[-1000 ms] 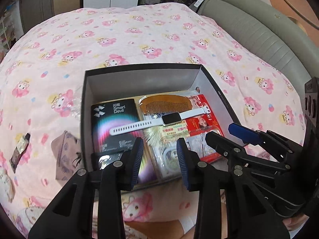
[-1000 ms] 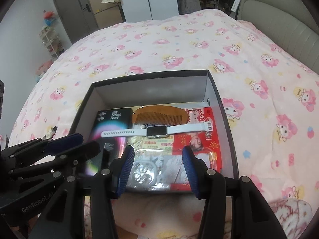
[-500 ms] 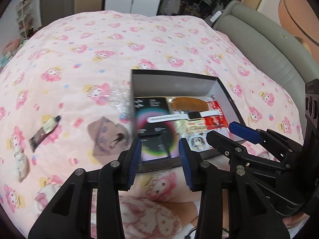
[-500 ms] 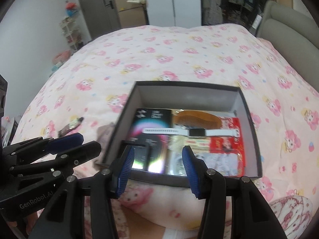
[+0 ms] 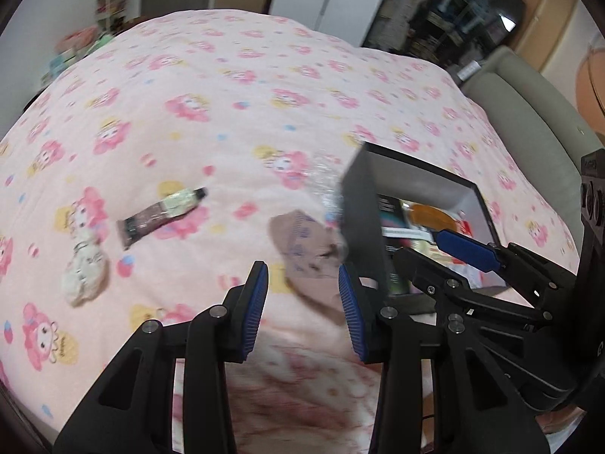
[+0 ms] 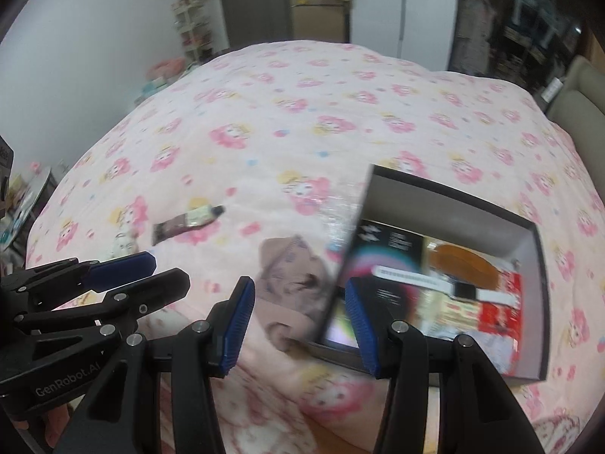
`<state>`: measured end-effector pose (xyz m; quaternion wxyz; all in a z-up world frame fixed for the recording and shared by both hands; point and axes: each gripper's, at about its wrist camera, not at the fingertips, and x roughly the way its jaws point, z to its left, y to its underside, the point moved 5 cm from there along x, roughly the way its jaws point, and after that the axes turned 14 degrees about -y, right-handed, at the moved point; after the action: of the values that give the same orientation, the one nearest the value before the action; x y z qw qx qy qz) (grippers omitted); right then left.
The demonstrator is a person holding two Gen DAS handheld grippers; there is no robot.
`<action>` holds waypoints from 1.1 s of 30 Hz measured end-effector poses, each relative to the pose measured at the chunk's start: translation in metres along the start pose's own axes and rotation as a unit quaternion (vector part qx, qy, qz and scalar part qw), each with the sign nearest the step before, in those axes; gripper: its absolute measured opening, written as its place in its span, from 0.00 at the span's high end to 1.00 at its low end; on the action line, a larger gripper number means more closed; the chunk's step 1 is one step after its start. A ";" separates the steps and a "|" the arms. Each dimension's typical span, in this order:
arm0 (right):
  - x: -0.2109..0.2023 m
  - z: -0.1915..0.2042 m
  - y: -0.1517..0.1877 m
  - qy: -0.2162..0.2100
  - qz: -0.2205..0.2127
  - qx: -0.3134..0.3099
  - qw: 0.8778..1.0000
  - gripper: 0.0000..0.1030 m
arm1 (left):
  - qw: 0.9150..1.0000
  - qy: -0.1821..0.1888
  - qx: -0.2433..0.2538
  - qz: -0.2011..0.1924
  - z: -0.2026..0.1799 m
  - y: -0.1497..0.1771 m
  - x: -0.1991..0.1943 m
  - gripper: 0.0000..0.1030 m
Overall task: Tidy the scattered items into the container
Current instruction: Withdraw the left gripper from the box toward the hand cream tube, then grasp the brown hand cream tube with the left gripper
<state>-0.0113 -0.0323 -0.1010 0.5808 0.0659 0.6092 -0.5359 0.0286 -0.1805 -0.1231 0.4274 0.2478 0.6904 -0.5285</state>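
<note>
A dark open box (image 6: 529, 229) sits on the pink bedspread at the right and holds a white smartwatch (image 6: 446, 286), a wooden comb (image 6: 463, 263), a black packet and red packets; it also shows in the left wrist view (image 5: 363, 227). A flat brownish-pink packet (image 5: 306, 253) lies on the bed just left of the box, also in the right wrist view (image 6: 291, 276). A small tube (image 5: 162, 213) lies further left, with a small plush toy (image 5: 85, 272) below it. My left gripper (image 5: 304, 302) and right gripper (image 6: 298, 319) are both open and empty, hovering near the packet.
Crinkly clear plastic (image 5: 323, 185) lies against the box's left wall. A grey padded headboard (image 5: 529, 113) runs along the right. Shelves and a door (image 6: 257, 0) stand beyond the bed's far end. The pink patterned bedspread (image 6: 302, 113) stretches wide behind the items.
Both views have swung left: the box has shifted from the centre to the right, and the packet, tube and plush toy have come into view. Both grippers stay open.
</note>
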 end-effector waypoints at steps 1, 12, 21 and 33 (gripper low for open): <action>0.007 0.006 -0.002 -0.004 0.005 -0.005 1.000 0.55 | 1.000 -0.002 -0.006 -0.001 0.009 0.000 0.002 0.62; 0.089 0.054 -0.022 -0.068 0.073 -0.036 0.994 0.56 | 0.997 -0.002 -0.081 0.017 0.087 -0.003 0.044 0.58; 0.162 0.042 -0.051 -0.069 0.113 -0.016 0.991 0.56 | 0.988 0.008 -0.149 0.046 0.143 -0.015 0.104 0.55; 0.254 0.043 -0.070 -0.056 0.167 -0.027 0.984 0.55 | 0.976 -0.033 -0.199 0.086 0.187 -0.021 0.173 0.54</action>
<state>-0.1134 -0.2311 -0.2478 0.6968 0.1205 0.5706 -0.4176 -0.0153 -0.3825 -0.2738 0.5348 0.1987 0.7430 -0.3500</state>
